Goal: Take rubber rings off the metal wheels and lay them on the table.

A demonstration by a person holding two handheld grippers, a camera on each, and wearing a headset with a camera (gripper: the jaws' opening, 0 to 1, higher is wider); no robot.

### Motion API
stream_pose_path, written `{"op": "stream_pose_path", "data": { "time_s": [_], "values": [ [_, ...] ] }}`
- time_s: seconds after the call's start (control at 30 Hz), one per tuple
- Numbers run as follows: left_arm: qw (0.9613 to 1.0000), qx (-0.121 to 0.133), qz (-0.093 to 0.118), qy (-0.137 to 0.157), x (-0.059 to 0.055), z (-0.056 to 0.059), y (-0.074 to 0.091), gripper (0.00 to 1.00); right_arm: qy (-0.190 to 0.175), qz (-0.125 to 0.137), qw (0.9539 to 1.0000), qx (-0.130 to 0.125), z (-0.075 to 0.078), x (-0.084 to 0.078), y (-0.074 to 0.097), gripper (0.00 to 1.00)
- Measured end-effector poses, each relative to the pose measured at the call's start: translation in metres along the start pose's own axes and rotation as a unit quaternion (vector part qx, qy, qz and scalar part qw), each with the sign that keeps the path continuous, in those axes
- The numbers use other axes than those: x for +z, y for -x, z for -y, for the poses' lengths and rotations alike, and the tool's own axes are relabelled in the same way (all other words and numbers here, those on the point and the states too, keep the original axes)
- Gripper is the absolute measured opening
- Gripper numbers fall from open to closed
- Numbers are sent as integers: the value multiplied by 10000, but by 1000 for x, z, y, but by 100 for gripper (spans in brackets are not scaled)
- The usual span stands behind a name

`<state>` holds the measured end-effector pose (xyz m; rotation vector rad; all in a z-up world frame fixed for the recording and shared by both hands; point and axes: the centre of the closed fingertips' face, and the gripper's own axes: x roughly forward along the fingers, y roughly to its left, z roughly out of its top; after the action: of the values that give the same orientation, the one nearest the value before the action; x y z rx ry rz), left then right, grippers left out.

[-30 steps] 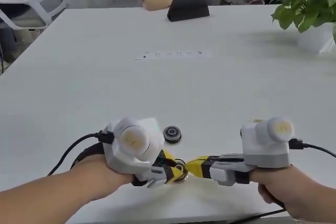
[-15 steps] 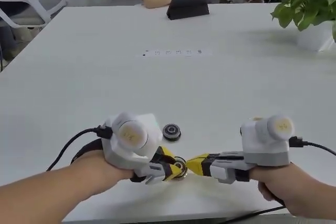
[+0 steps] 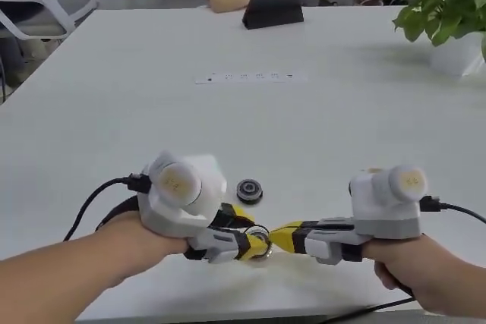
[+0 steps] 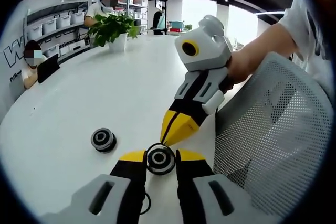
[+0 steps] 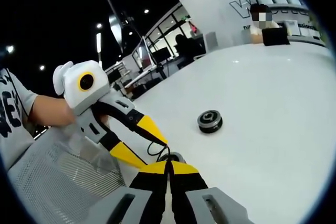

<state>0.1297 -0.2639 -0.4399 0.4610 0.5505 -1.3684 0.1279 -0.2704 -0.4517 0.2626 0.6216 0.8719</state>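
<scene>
White desk (image 3: 319,127) ran away toward a potted plant (image 3: 444,13) in the far right corner. At the near edge the two grippers met tip to tip. The left gripper (image 3: 250,246) had its jaws clamped on a metal wheel (image 4: 160,160), one yellow tip on each side of it, holding it just above the desk. The right gripper (image 5: 168,165) had its jaws pressed together at that wheel's rim, apparently pinching the rubber ring (image 5: 156,149), a thin black loop of which stood out from the wheel. A second wheel (image 3: 249,190) lay flat on the desk just beyond them, its ring on.

To do this step well, the left grip probably needed to stay firm on the wheel's faces, not on the rubber. The right gripper should draw the loop outward and over the rim, working round it rather than tugging straight. A slipped pinch would let the ring snap back.
</scene>
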Motion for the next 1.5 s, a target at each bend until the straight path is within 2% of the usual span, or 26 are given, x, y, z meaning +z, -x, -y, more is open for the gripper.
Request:
{"op": "stream_pose_path", "data": {
  "time_s": [0.17,0.6,1.0,1.5],
  "values": [
    [10000,-36,43,-3,1,3,7,22,19,11,10000,46,-3,4,0,0],
    [9997,-7,210,122,6,3,26,33,90,20,9998,177,-10,12,-1,0],
    [9996,82,243,130,3,-1,41,43,102,42,9997,236,-14,18,-4,0],
    [9987,278,333,274,-1,-12,65,54,150,-25,9992,374,-19,32,-15,0]
  ]
}}
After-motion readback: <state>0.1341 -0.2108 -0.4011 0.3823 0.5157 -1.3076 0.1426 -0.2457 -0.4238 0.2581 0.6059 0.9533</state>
